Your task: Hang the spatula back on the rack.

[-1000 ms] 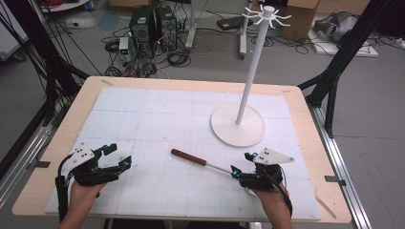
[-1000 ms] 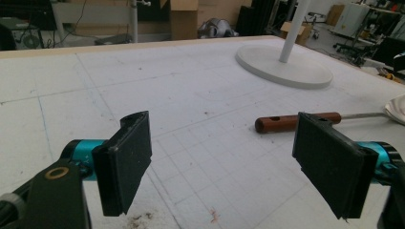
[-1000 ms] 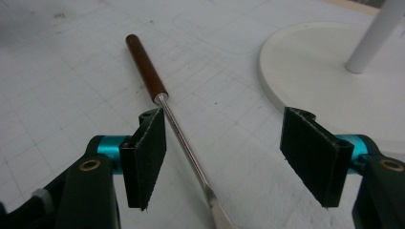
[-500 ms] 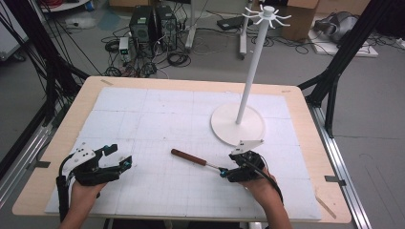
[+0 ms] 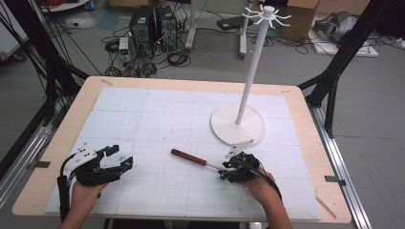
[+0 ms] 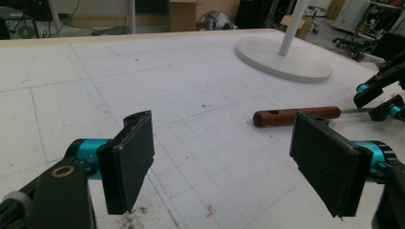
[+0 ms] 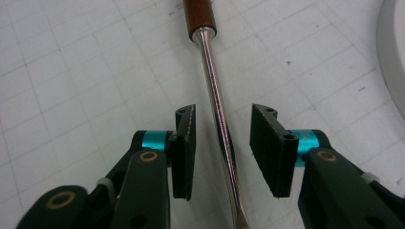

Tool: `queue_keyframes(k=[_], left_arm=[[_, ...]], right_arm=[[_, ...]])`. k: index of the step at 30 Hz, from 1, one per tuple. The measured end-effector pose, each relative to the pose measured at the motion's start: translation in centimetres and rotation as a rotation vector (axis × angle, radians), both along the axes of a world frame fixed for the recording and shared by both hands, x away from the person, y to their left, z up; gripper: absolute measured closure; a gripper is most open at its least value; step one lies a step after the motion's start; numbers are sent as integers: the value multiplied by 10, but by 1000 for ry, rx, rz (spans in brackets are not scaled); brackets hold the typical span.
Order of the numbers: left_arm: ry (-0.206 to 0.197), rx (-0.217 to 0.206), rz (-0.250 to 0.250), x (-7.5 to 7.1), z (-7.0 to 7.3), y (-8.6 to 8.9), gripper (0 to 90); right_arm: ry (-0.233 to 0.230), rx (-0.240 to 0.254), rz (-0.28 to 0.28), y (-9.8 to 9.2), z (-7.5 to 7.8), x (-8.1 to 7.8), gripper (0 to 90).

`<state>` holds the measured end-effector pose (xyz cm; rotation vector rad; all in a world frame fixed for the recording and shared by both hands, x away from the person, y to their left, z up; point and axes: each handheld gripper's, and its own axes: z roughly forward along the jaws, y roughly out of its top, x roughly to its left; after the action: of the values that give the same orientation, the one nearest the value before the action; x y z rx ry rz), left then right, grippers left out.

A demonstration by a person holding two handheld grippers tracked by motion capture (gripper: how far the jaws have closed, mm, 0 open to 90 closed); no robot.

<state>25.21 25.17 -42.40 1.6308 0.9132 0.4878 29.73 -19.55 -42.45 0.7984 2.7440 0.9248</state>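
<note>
**Right gripper closes in on the tool's metal shaft**

At the left of the high view, the left gripper rests on the white mat where it was a second ago, its jaws wide apart with nothing between them. In the left gripper view the same wide gap shows bare mat.

Toward the middle lies the tool, with a brown wooden handle and a thin metal shaft, flat on the mat and unmoved since the earlier frames.

The right gripper has slid left and down from beside the stand's base to the shaft's end. Its jaws have just been closing and now sit narrow on either side of the shaft; in the right gripper view a small gap remains on each side, so the pads are not yet pressing it.

Behind stands the white stand, unchanged.
</note>
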Motion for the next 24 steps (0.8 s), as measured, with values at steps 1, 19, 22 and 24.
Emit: queue_keyframes(k=[1, 19, 22, 24], left_arm=[[0, 0, 0, 0, 0, 0, 237], [15, 0, -9, 1, -2, -3, 245], [18, 4, -15, 2, -3, -3, 247], [19, 3, -13, 2, -3, -4, 249]], right_arm=[[2, -2, 0, 0, -1, 0, 635], [71, 26, 7, -3, -5, 9, 796], [63, 15, 21, -2, -5, 8, 811], [47, 0, 21, 0, -4, 6, 845]])
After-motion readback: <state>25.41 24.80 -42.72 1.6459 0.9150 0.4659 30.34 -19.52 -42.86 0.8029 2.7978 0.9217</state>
